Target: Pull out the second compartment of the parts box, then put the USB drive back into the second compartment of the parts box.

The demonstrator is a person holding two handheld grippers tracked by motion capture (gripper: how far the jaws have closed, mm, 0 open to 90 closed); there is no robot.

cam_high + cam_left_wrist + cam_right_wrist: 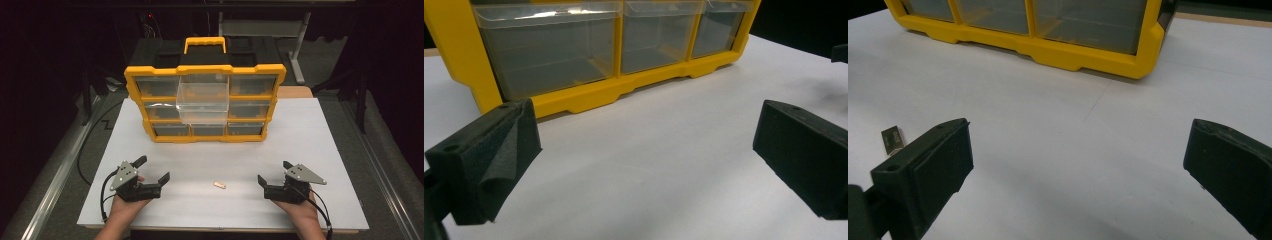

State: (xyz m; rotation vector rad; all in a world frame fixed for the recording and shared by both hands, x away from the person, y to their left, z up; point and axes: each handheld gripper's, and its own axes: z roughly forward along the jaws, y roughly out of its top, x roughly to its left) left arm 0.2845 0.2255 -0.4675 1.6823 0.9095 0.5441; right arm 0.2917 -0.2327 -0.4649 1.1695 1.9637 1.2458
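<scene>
High view, small pale tan piece [219,185] lying flat on white table [325,150], between left tongs [154,169] and right tongs [273,172], both spread wide, empty.

One yellow organizer [205,102], nine clear drawers, one pulled out [203,100]; one small tan piece [219,185]; two hand-held grippers.

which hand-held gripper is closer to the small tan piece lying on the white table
Right, narrowly. The small tan piece lies between both. The right hand-held gripper sits just to its right with jaws open; the left hand-held gripper, also open, sits slightly farther off on its left.
</scene>
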